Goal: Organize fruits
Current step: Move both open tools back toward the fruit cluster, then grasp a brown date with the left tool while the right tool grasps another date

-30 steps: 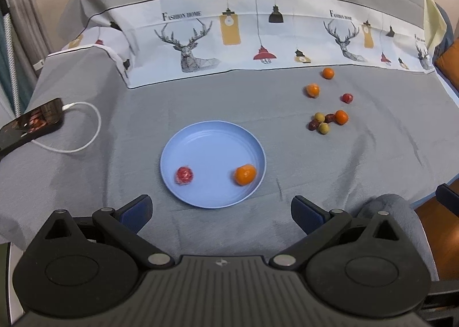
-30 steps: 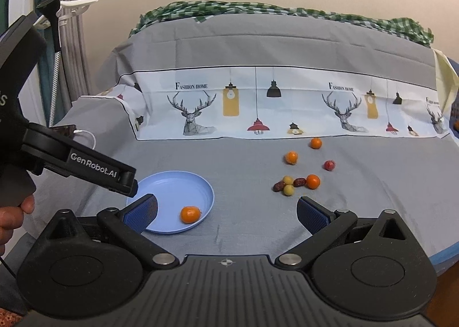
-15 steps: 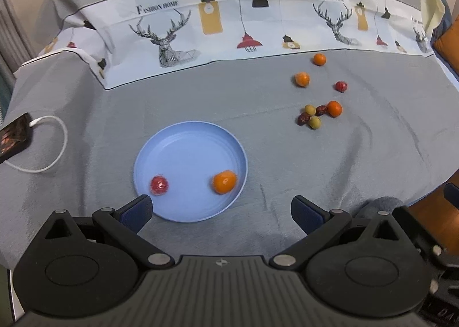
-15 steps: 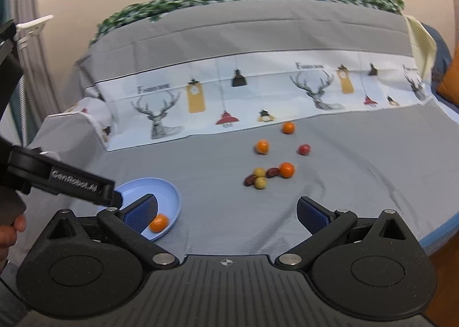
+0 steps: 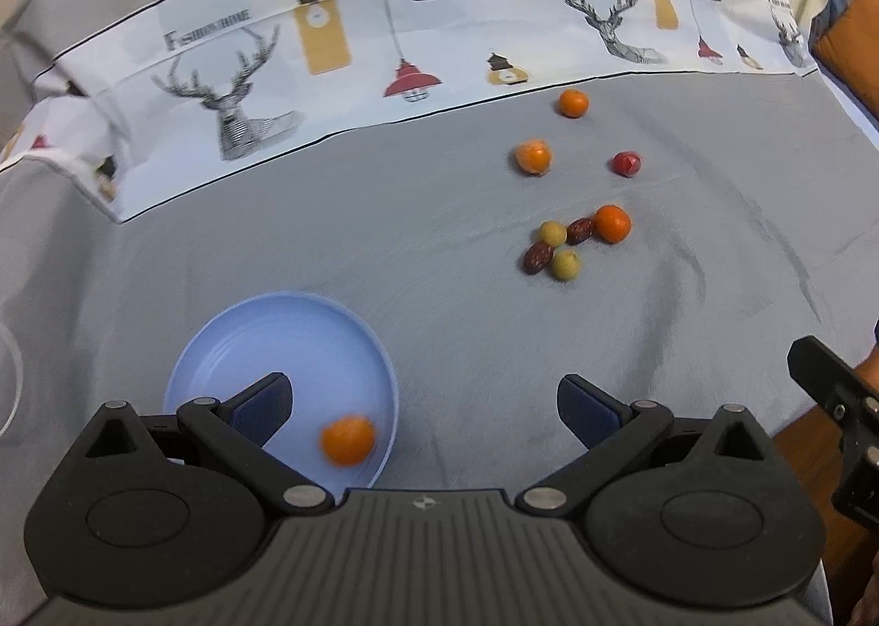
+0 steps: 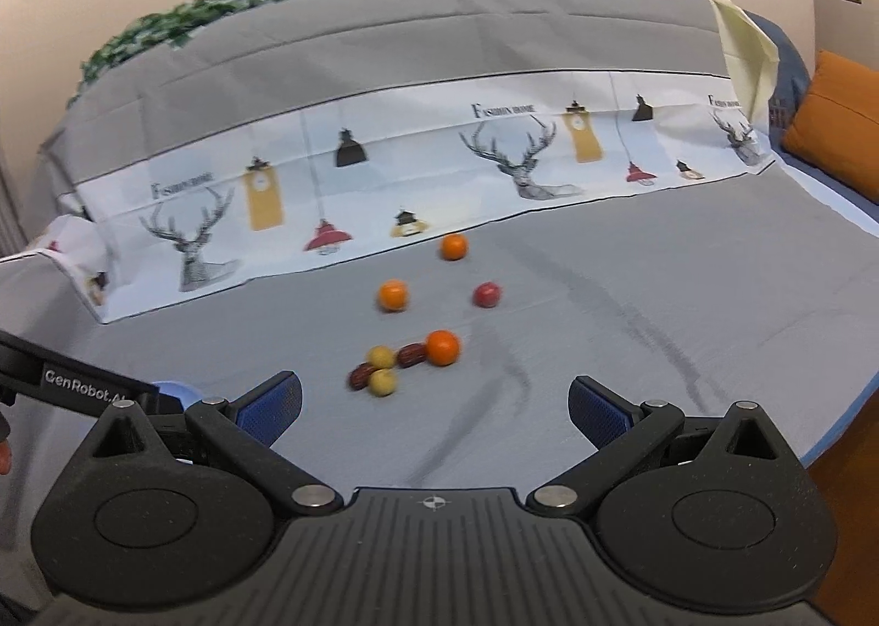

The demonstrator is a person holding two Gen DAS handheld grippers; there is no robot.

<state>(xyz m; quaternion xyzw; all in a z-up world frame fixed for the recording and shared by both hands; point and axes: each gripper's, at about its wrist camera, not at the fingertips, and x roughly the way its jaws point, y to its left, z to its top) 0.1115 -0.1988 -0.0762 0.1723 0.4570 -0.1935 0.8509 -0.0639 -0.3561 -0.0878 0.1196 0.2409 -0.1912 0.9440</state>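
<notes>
plate (image 5: 285,329): light blue | cloth (image 5: 439,329): grey, deer-print band | cushion (image 6: 840,121): orange

Soft even indoor light, faint shadows, no glare. Heavy fisheye bending at edges. Motion blur smears the orange (image 5: 348,440) on the plate (image 5: 231,335).

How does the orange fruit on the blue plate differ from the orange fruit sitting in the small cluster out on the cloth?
The orange on the plate lies alone inside the blue plate, close to the left gripper; the cluster orange rests on the bare grey cloth, farther off. The plate orange touches no visible fruit, while the cluster orange touches a dark red fruit. The plate orange looks blurred; the cluster one is sharp. Both are small, round and orange.
</notes>
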